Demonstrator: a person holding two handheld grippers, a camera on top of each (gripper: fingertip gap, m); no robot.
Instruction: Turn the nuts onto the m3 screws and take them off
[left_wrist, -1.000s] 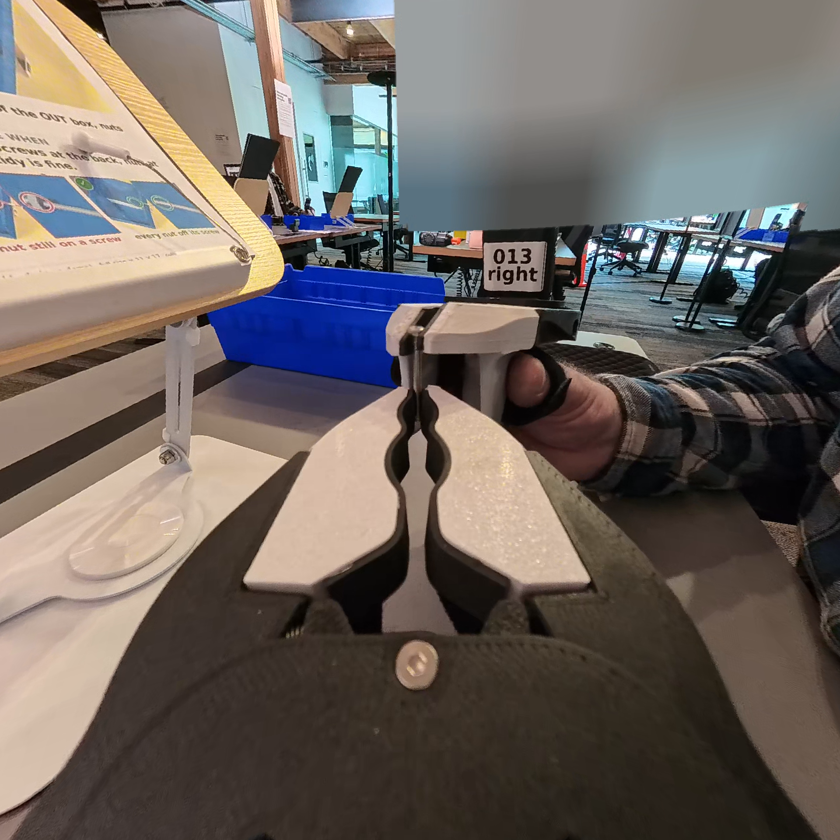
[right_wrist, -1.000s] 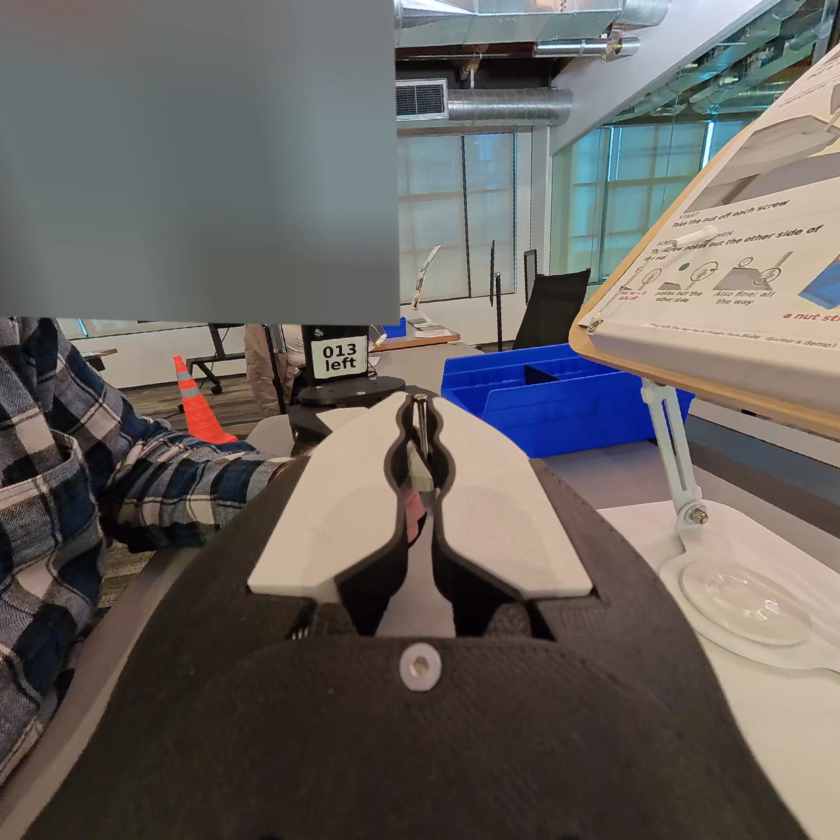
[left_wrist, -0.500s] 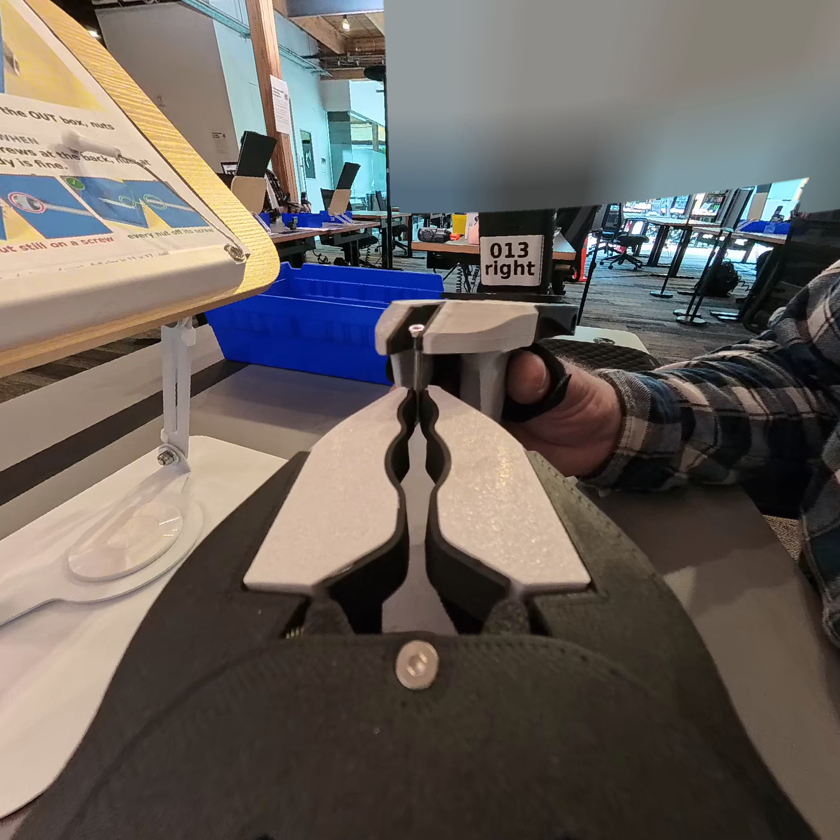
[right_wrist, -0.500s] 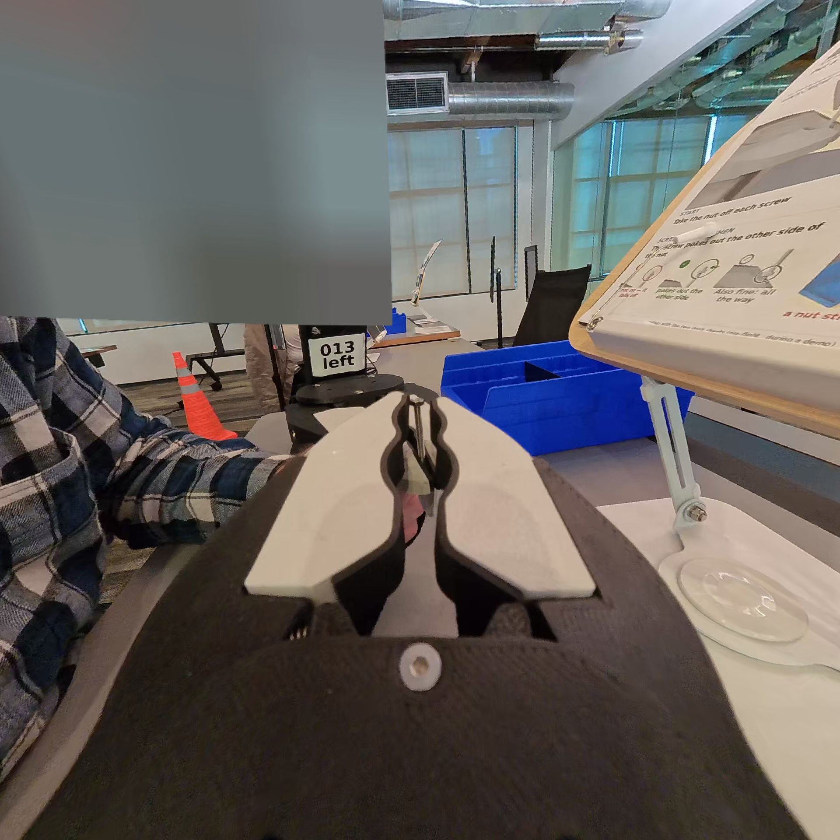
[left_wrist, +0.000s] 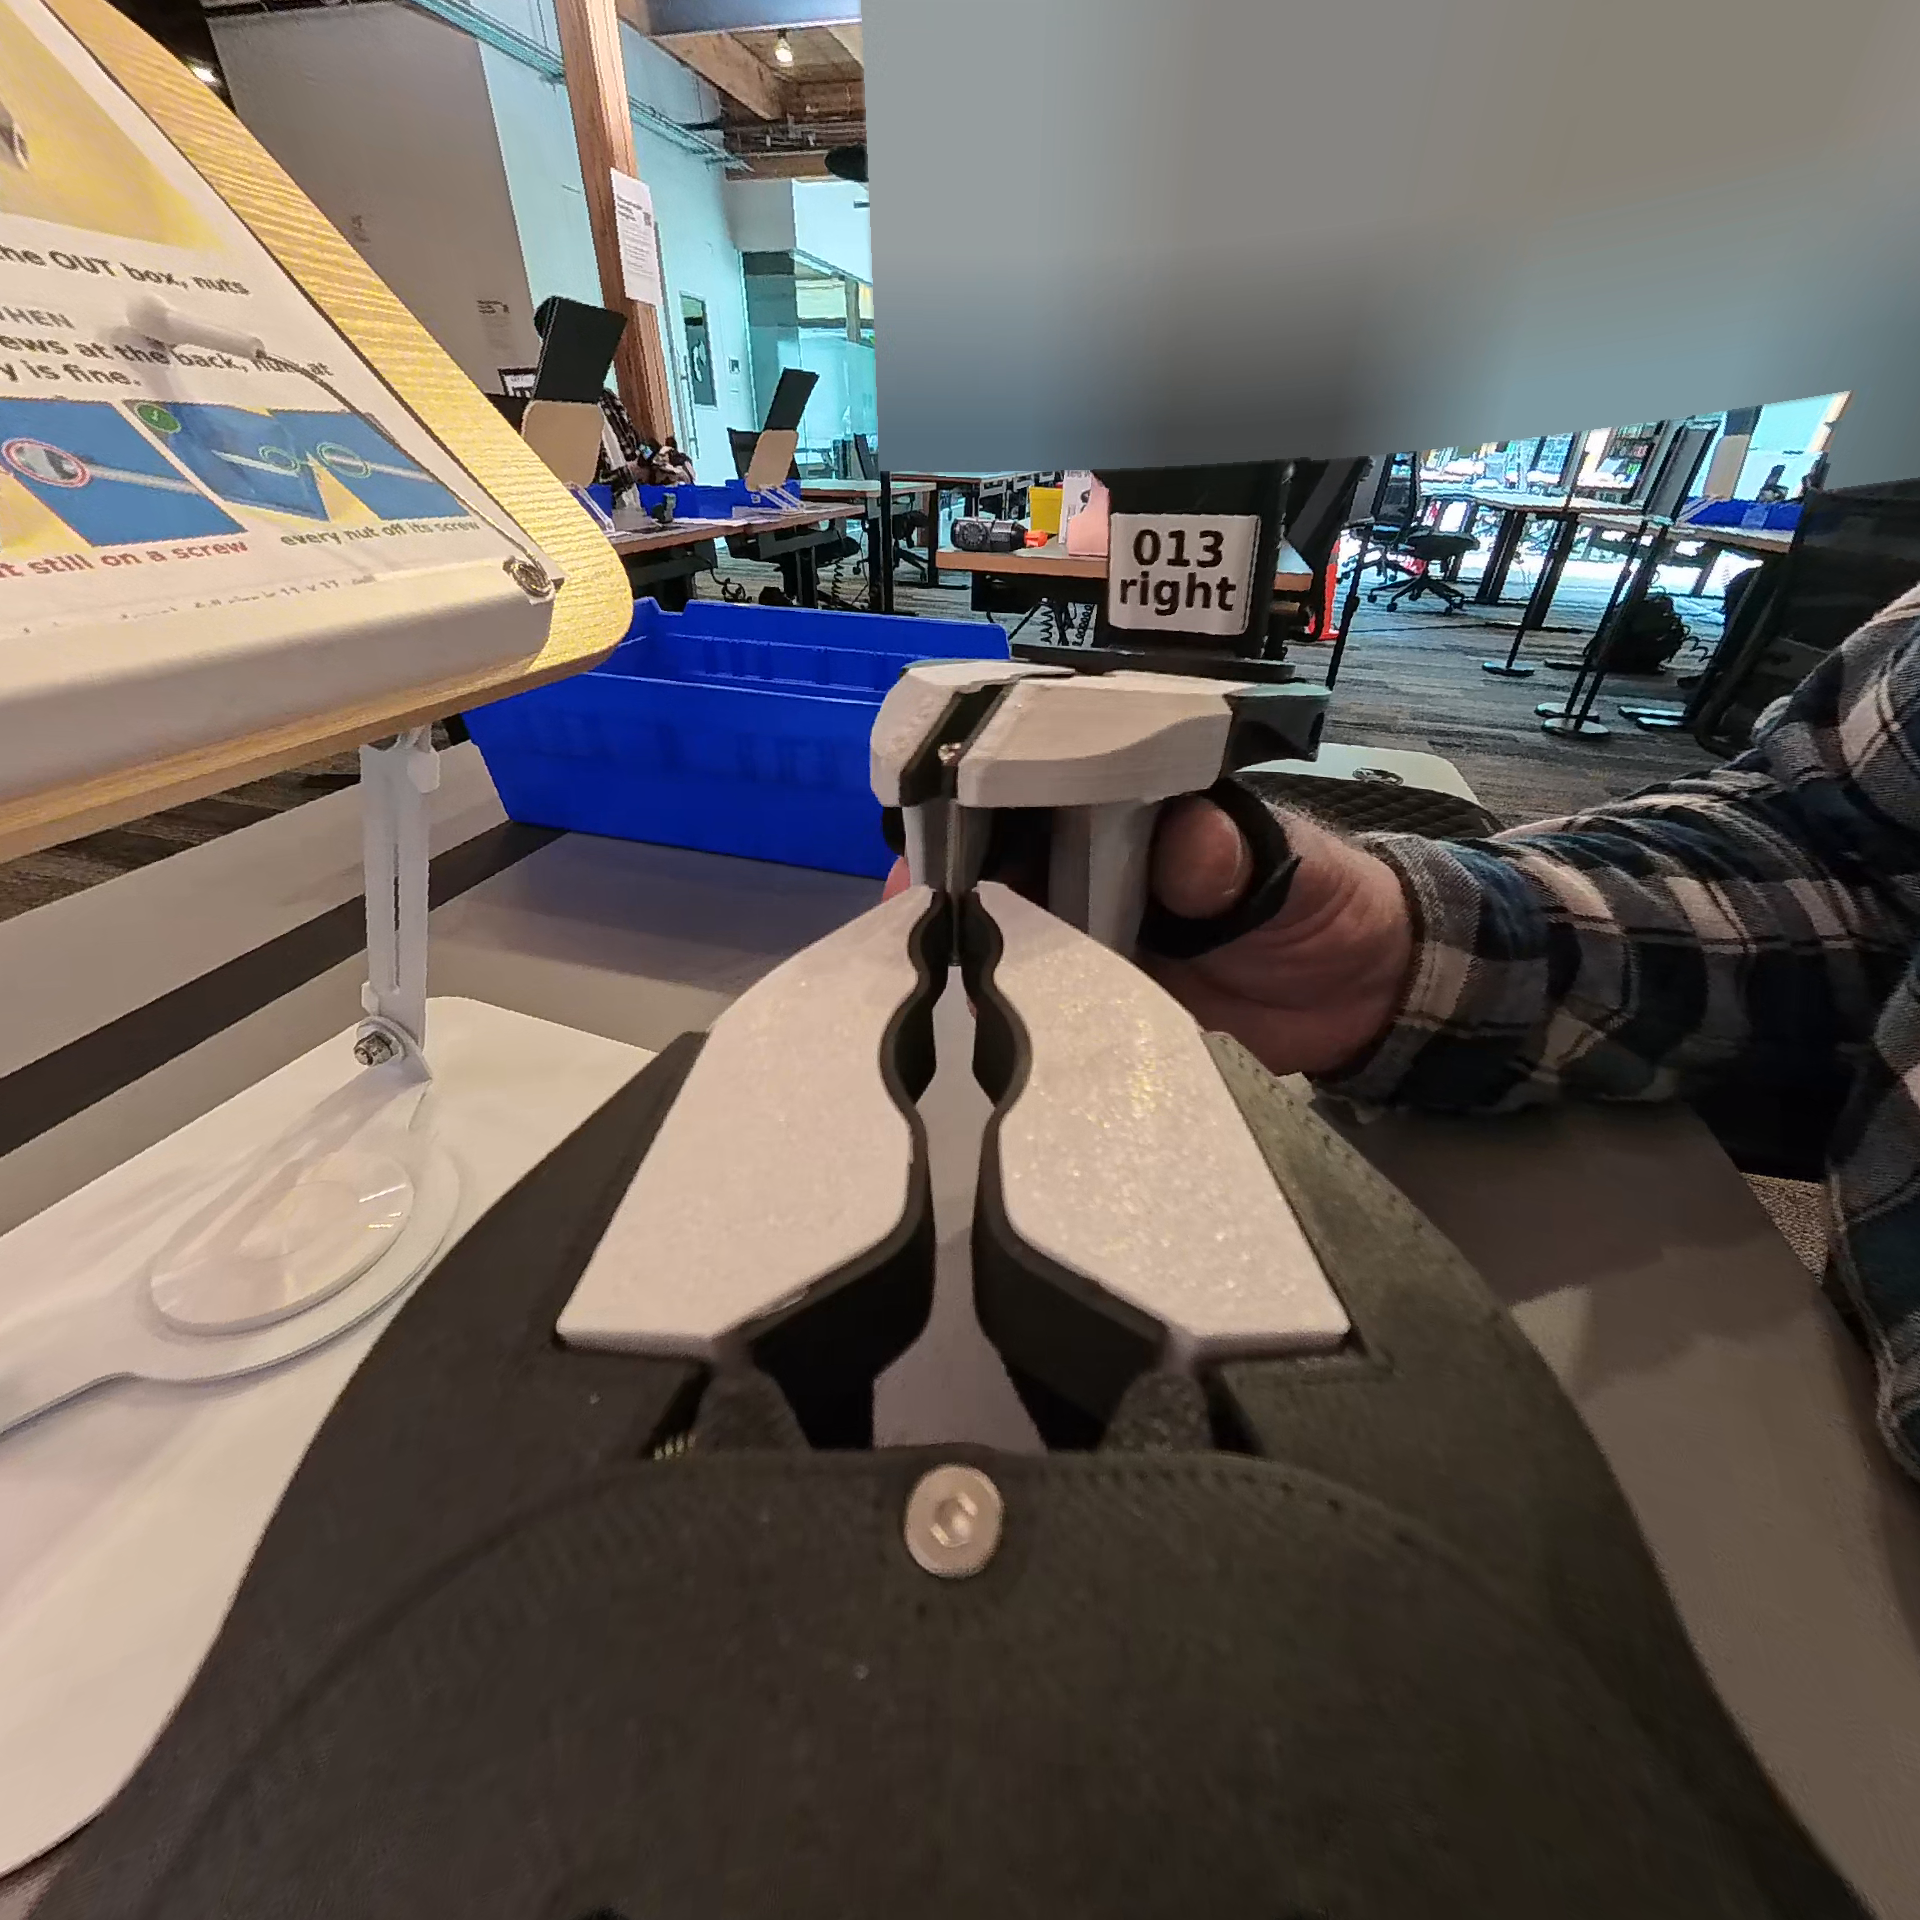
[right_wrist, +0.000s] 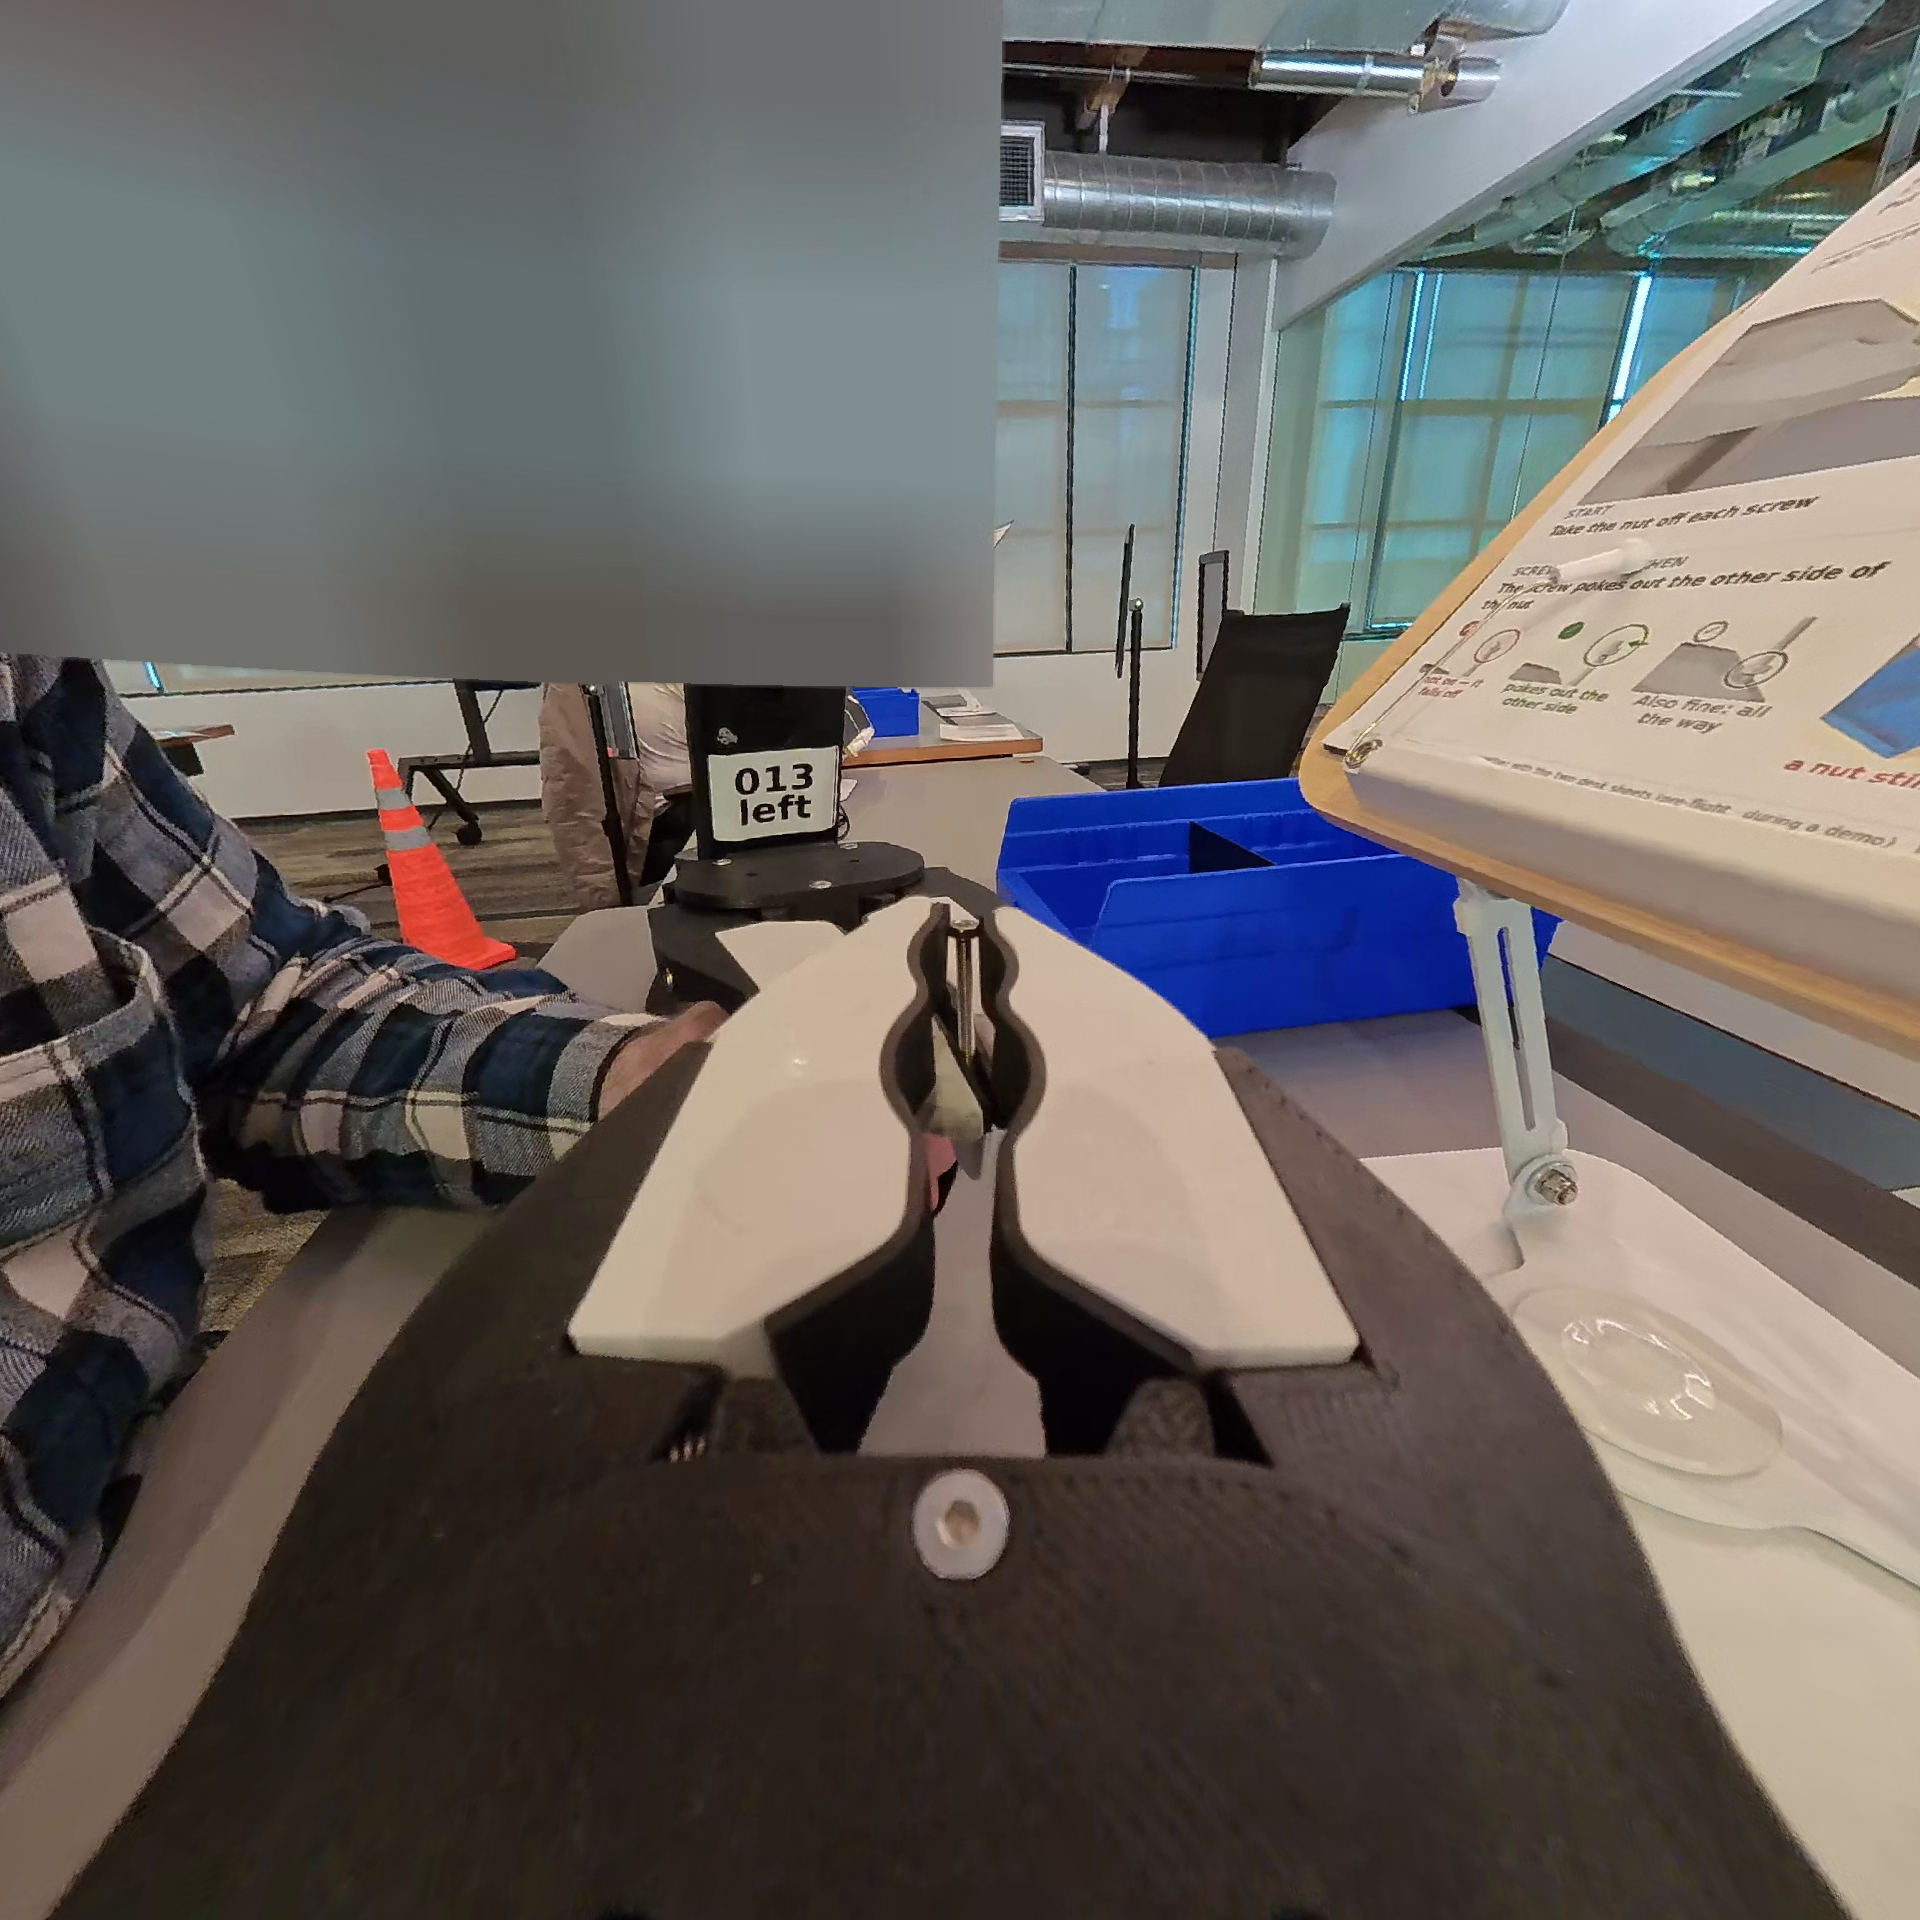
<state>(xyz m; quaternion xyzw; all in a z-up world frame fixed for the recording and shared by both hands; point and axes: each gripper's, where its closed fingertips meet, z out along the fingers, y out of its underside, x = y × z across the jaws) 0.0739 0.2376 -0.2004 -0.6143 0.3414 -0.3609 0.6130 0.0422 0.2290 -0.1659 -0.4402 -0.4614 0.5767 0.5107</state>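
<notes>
Between our two grippers, above a grey table (left_wrist: 665, 925), stands a slim metal screw (right_wrist: 965, 992), upright, head at the top. We hold a two-finger gripper in each hand, and the two face each other so that their tips meet at this screw.

Our right gripper (right_wrist: 963, 935) has its jaws drawn narrow around the upper shaft of the screw, the head just showing at the fingertips. From the left wrist view we see the same right gripper (left_wrist: 951, 758) from the front: its white fingers are closed on the screw's head end, and our right hand (left_wrist: 1278, 935) in a plaid sleeve grips the handle.

Our left gripper (left_wrist: 949, 930) has its jaws nearly together at the tips, closed on the lower end of the screw where it drops out of the right gripper. We cannot tell from these views whether a nut sits on the screw.

Behind the grippers, a blue plastic bin (right_wrist: 1247, 894) with a divider rests on the table. Beside it, a tilted wooden board (left_wrist: 343, 582) carrying a printed instruction sheet (right_wrist: 1683, 665) stands on a white stand (left_wrist: 395, 935) with a round clear base. An orange traffic cone (right_wrist: 421, 873) stands on the floor farther off.
</notes>
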